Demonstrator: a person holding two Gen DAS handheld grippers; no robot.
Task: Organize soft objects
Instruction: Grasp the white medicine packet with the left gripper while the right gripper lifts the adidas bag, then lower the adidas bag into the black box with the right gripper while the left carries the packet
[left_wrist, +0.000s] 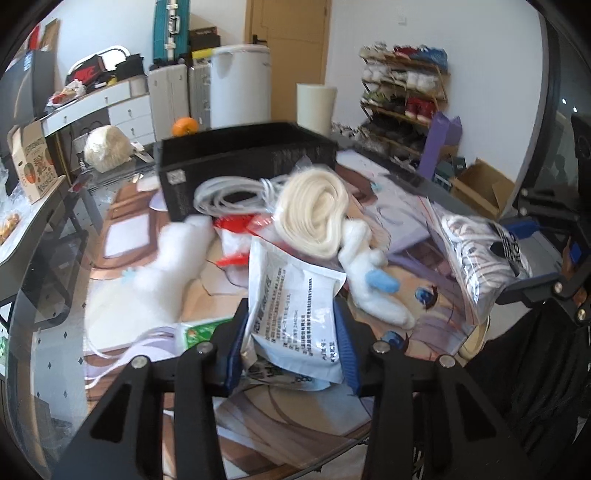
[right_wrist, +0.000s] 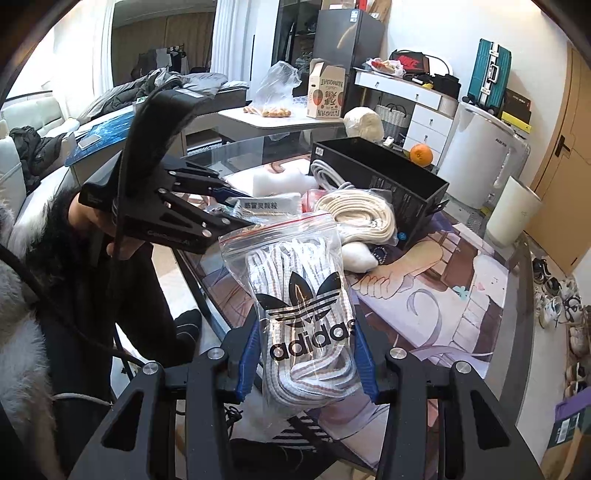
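Note:
My left gripper (left_wrist: 291, 343) is shut on a white printed pouch (left_wrist: 295, 306) and holds it above the table mat. My right gripper (right_wrist: 308, 354) is shut on a clear zip bag of striped laces (right_wrist: 303, 314) with an adidas logo; the bag also shows at the right of the left wrist view (left_wrist: 476, 258). On the mat lie a cream coiled rope (left_wrist: 314, 210), a white plush toy (left_wrist: 373, 280), another white plush (left_wrist: 166, 273) and a white cable (left_wrist: 229, 195). An open black box (left_wrist: 240, 162) stands behind them; it also shows in the right wrist view (right_wrist: 388, 177).
An orange (left_wrist: 184, 126) sits behind the box. A printed mat (right_wrist: 461, 288) covers the glass table. A side table (right_wrist: 273, 120) holds a carton and a bag. A shoe rack (left_wrist: 402, 96), cardboard boxes, suitcases and a white bin (left_wrist: 240, 85) stand around.

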